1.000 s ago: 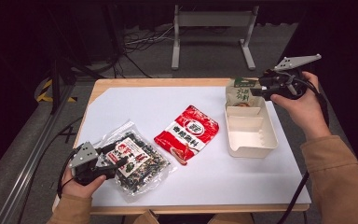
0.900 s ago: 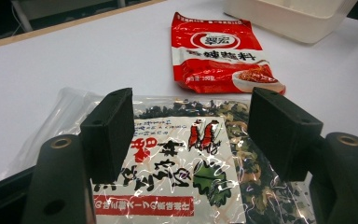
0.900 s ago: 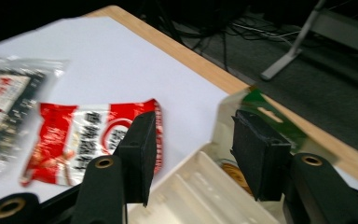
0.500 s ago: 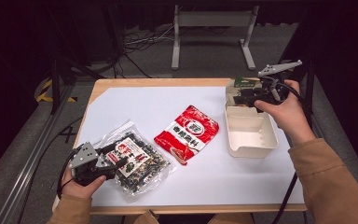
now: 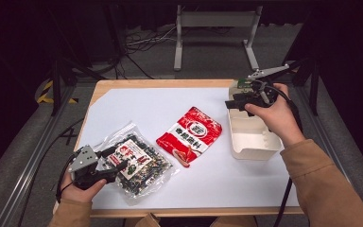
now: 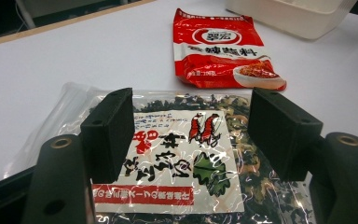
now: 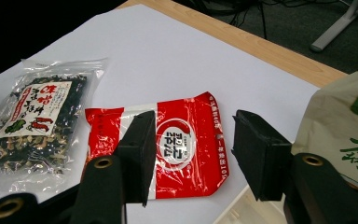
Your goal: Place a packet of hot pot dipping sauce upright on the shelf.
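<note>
Wooden-edged table (image 5: pixel 123 85) with a white sheet (image 5: pixel 142 113) is carrying everything, largest first.

Cream rectangular plastic tray (image 5: pixel 253 139) is sitting at the right side of the sheet; a beige-and-green paper packet (image 7: pixel 349 135) is lying in its far end.

Clear plastic bag of dark dried greens with a white-and-red label (image 5: pixel 134 165) is lying flat at the near left corner of the sheet, well apart from the tray.

Red-and-white foil sauce packet (image 5: pixel 190 135) is lying flat in the middle, between the bag and the tray, touching neither.

Left gripper (image 5: pixel 116 158) is resting low at the bag's near-left edge, its hand (image 5: pixel 82 189) on the table edge. In the left gripper view (image 6: pixel 191 135) the jaws are standing apart over the bag's label, pads pressing on nothing.

Right gripper (image 5: pixel 234 103) is hovering over the tray's far end beside the beige-and-green packet, pointing toward the red packet. In the right gripper view (image 7: pixel 191 154) the jaws are standing apart and empty, the red packet lying beyond the gap.
</note>
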The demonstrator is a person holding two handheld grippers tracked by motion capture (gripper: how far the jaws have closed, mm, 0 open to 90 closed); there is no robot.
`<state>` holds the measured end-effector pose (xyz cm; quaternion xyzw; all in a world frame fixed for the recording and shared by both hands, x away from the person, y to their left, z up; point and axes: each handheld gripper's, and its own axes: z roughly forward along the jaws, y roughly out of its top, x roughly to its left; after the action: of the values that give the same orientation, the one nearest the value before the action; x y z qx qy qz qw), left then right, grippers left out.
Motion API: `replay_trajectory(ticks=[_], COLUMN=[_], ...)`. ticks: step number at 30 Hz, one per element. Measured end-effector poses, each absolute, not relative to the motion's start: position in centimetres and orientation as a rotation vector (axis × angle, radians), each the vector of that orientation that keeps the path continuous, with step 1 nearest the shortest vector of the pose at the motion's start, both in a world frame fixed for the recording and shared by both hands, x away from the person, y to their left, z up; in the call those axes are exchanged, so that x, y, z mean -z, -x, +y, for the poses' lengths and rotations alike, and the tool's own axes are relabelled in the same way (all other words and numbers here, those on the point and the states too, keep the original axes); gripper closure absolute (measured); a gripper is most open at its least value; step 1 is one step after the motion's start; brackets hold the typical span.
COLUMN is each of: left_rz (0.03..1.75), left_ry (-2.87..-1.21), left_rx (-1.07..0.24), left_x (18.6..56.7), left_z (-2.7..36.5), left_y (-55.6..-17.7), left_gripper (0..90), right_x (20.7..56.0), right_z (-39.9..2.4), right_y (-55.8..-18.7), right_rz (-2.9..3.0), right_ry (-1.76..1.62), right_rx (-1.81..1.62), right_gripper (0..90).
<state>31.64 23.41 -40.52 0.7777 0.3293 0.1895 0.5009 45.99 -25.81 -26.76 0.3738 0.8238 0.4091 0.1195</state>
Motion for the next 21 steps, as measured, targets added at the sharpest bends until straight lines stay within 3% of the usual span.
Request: replay_trajectory(ticks=[21], left_rz=[0.84], left_ry=[-1.875], left_rx=[-0.49], left_x=[40.7], left_z=[24.6], left_y=[-30.3], left_gripper=[32.7], right_x=[30.8], right_z=[-22.1], right_y=[-48.3], right_rz=[2.467], right_ry=[-1.146], right_rx=[-1.087], right_gripper=[47.8])
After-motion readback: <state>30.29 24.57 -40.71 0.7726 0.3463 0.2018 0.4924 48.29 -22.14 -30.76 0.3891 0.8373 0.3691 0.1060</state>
